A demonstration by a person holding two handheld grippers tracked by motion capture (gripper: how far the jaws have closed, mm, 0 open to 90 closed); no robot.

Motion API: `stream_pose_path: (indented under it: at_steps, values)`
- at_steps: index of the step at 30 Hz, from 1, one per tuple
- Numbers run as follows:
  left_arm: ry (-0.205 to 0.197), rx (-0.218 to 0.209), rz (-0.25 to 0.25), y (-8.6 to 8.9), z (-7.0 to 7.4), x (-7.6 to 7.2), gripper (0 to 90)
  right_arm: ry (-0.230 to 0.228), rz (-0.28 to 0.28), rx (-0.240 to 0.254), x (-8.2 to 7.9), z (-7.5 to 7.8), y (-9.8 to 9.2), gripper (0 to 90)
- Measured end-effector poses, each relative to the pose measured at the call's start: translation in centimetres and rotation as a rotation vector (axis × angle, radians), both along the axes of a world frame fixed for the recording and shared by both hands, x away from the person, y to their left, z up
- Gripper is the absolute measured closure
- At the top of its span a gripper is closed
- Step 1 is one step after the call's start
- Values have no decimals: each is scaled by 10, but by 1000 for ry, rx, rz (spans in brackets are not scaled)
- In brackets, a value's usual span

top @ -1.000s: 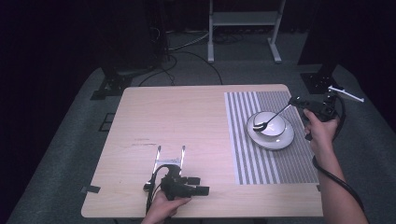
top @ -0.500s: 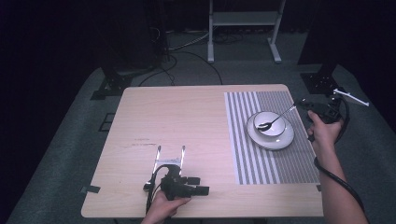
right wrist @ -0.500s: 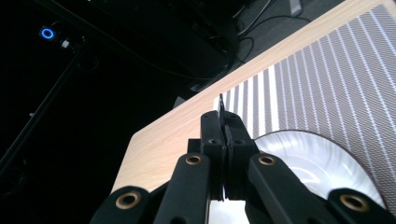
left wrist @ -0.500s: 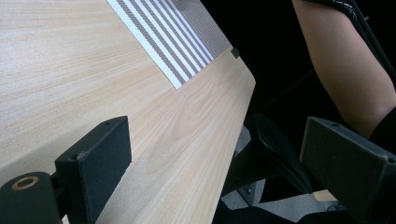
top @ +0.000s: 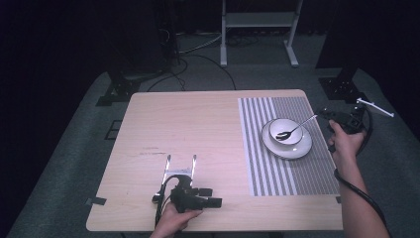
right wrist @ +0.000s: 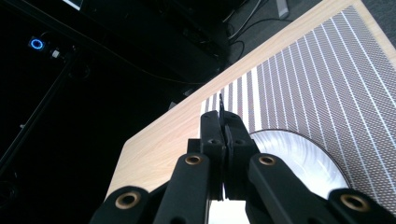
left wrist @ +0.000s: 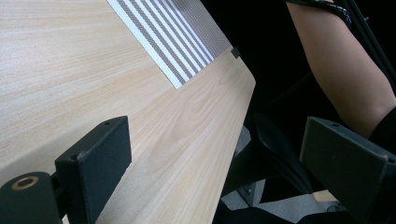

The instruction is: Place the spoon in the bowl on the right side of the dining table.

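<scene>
Floor [top: 64,163]: grey carpet on all visible sides of the light wooden surface [top: 188,124], dim toward the edges. Black cables [top: 198,54] trail across the carpet beyond the far edge. A white metal stand [top: 257,22] is at the back, centre. Dark equipment bases stand at far left [top: 119,89] and far right [top: 344,87]. Background black and unlit; one small blue ring light [right wrist: 36,44] glows in the darkness.
</scene>
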State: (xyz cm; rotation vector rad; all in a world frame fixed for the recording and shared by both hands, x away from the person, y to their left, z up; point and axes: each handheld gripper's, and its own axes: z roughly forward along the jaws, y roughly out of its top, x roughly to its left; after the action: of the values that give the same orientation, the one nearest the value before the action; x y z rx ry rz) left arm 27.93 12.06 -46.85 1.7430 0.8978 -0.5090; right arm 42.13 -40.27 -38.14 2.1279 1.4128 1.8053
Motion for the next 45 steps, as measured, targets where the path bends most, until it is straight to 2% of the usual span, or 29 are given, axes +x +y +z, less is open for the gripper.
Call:
stream_pose_path:
  at_steps: [8, 12, 15, 17, 24, 34, 45]
  values:
    - [-1, 2, -1, 0, 0, 0, 75, 5, -23, -6, -1, -6, -3, 884]
    - [-1, 2, -2, 0, 0, 0, 74, 14, -55, -32, -1, -11, -2, 878]
    - [2, -1, 2, 0, 0, 0, 75, 20, -54, -43, 0, -14, -2, 868]
    - [2, 0, 0, 0, 0, 0, 74, 33, -47, -46, 1, -21, -1, 851]
    - [3, 0, -1, -1, -1, 0, 75, 50, -50, -16, 2, -34, -3, 857]
    - [4, 3, 2, -1, -1, 0, 74, 45, -40, -7, -1, -37, -5, 853]
    - [3, 6, 3, -1, -2, 1, 74, 33, -27, 7, -9, -43, -8, 779]
